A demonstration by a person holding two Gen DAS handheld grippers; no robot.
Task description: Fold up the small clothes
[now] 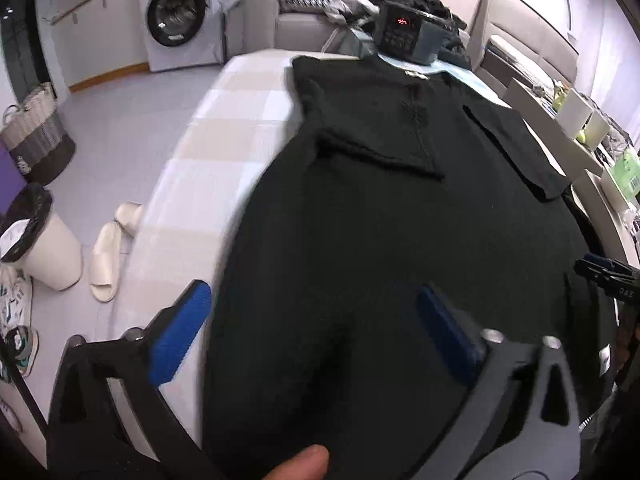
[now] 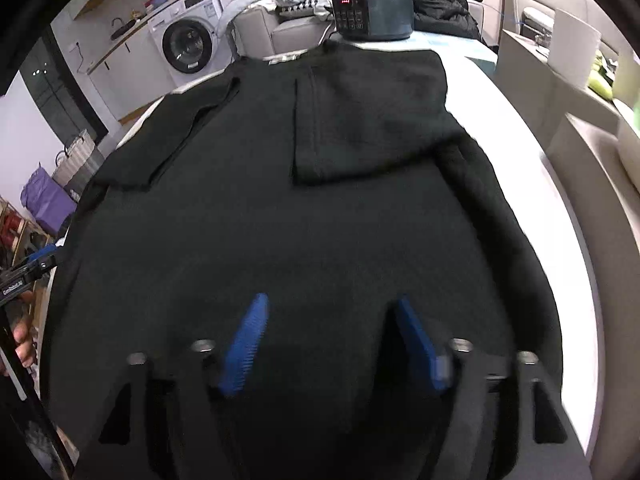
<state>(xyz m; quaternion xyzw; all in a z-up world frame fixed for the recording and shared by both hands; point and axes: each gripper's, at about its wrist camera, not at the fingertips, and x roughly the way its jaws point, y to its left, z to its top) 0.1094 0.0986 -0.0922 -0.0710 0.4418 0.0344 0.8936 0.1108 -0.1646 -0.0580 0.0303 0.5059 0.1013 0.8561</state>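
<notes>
Garment: one dark sweater (image 1: 400,220), spread across the middle of both views on the tabletop (image 1: 224,120), collar toward the top of the frame.
Sleeves: two, both folded inward over the body; left-wrist view shows one sleeve (image 1: 376,152) at centre and the other at right.
Left gripper (image 1: 316,332): fingers spread wide, nothing between the pads, hovering over the hem at the bottom of the frame.
Right gripper (image 2: 332,344): fingers spread, nothing pinched, above the lower body of the sweater.
Step, judged: sleeves are in; the hem-to-collar fold appears not yet done.
Risk 1: pinching only the top layer at the hem would likely leave the back panel behind, making a lopsided fold.
Risk 2: uneven lift between the two grippers may slide the folded sleeves out.
Risk 3: a long fold could carry the hem into the appliance (image 2: 372,12) at the collar end.
Other count: one washing machine (image 1: 180,16), upper left; two slippers (image 1: 108,256) on the floor, left; one bin (image 1: 44,240), left edge.
</notes>
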